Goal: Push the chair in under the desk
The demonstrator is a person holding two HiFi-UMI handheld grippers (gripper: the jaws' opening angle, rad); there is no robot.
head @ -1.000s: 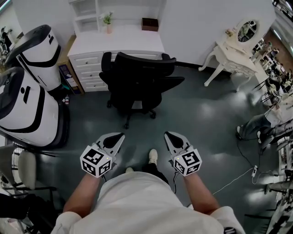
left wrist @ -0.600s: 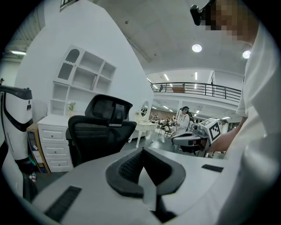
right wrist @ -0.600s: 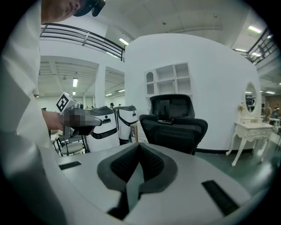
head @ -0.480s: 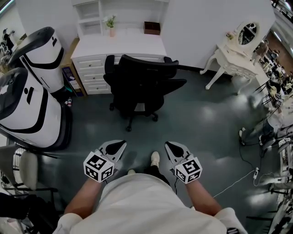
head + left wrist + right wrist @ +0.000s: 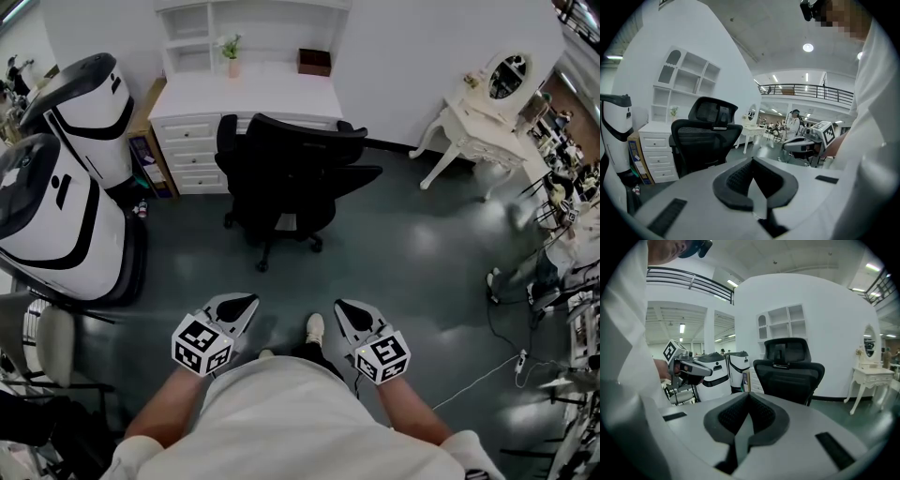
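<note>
A black mesh office chair (image 5: pixel 292 178) stands on the grey floor in front of a white desk (image 5: pixel 246 94), its back turned toward me and its seat partly out from the desk. The chair (image 5: pixel 704 138) also shows ahead in the left gripper view, and the same chair (image 5: pixel 787 371) in the right gripper view. My left gripper (image 5: pixel 242 305) and right gripper (image 5: pixel 345 309) hang side by side close to my body, well short of the chair. Both are shut with nothing between the jaws.
Two big white-and-black machines (image 5: pixel 56 197) stand at the left, next to the desk's drawers (image 5: pixel 178 150). A white vanity table (image 5: pixel 483 117) with an oval mirror is at the right. Cables (image 5: pixel 487 361) and stands crowd the right edge. My shoe (image 5: pixel 314 325) is between the grippers.
The view has shifted slightly: the chair and desk sit a little lower in the picture, and both grippers have sunk a bit toward my body. The jaws stay shut.
</note>
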